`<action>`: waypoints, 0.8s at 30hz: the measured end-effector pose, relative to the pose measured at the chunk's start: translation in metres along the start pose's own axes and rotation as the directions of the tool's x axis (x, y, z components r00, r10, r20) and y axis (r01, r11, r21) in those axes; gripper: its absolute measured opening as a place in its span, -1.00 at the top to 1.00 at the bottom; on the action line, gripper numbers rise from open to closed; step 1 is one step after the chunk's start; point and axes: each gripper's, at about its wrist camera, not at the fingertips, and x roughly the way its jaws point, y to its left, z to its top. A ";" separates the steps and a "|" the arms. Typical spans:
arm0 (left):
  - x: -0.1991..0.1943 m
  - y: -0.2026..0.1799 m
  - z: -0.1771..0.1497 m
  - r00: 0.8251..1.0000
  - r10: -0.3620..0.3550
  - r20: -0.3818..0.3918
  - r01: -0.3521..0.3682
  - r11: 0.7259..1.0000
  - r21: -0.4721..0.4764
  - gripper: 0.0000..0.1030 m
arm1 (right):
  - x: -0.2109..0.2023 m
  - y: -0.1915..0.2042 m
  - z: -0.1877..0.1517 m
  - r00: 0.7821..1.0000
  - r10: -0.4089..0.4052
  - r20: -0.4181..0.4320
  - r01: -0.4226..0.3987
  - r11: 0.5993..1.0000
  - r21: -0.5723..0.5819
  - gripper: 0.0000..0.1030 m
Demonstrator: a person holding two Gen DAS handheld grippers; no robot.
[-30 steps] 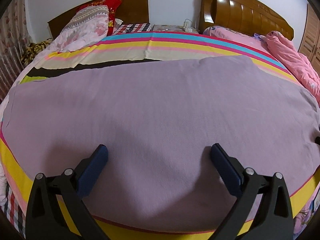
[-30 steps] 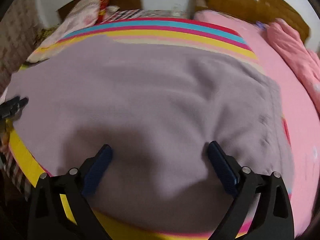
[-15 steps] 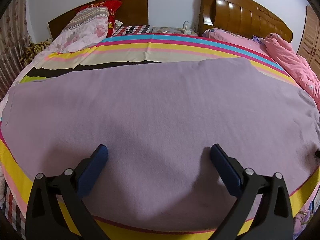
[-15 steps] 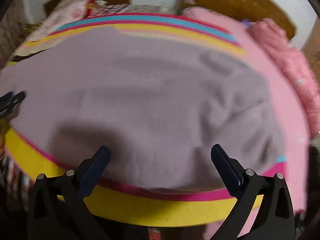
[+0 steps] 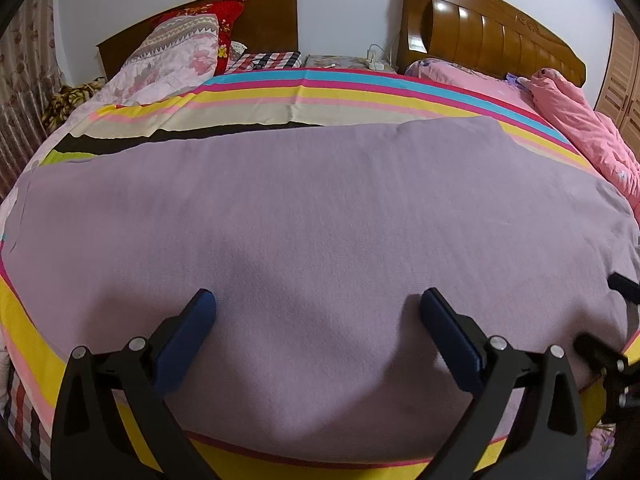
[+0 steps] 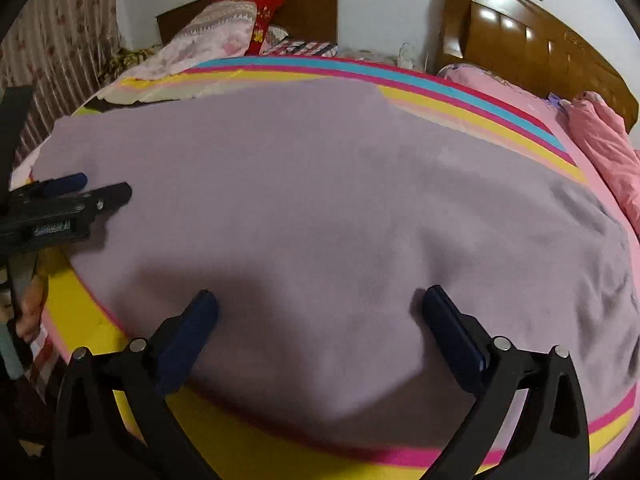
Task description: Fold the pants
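Mauve pants (image 5: 320, 220) lie spread flat across a striped bedsheet (image 5: 340, 92); they also fill the right wrist view (image 6: 320, 208), with wrinkles at their right end. My left gripper (image 5: 318, 300) is open and empty, hovering over the pants' near edge. My right gripper (image 6: 320, 300) is open and empty, also over the near edge. The left gripper shows in the right wrist view (image 6: 80, 190) at the left. The right gripper shows at the right edge of the left wrist view (image 5: 612, 320).
Pillows (image 5: 176, 56) and a dark headboard (image 5: 256, 8) stand at the back left. A second bed with a pink quilt (image 5: 576, 120) and a wooden headboard (image 5: 488, 36) lies to the right. A curtain (image 6: 60, 48) hangs on the left.
The right gripper has swung back left and closer to the left gripper, its view now sharper. The left gripper has barely moved. Both stay open.
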 end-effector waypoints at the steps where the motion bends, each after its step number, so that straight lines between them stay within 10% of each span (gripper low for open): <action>1: 0.000 0.000 0.000 1.000 0.002 0.000 -0.002 1.000 0.000 -0.97 | -0.005 -0.001 -0.001 1.000 -0.008 -0.013 0.008 1.000 -0.008 -0.90; 24: -0.011 0.008 -0.002 0.998 -0.058 0.018 0.059 0.998 -0.023 -0.97 | -0.029 0.055 -0.011 0.998 0.037 -0.041 -0.040 0.996 -0.076 -0.90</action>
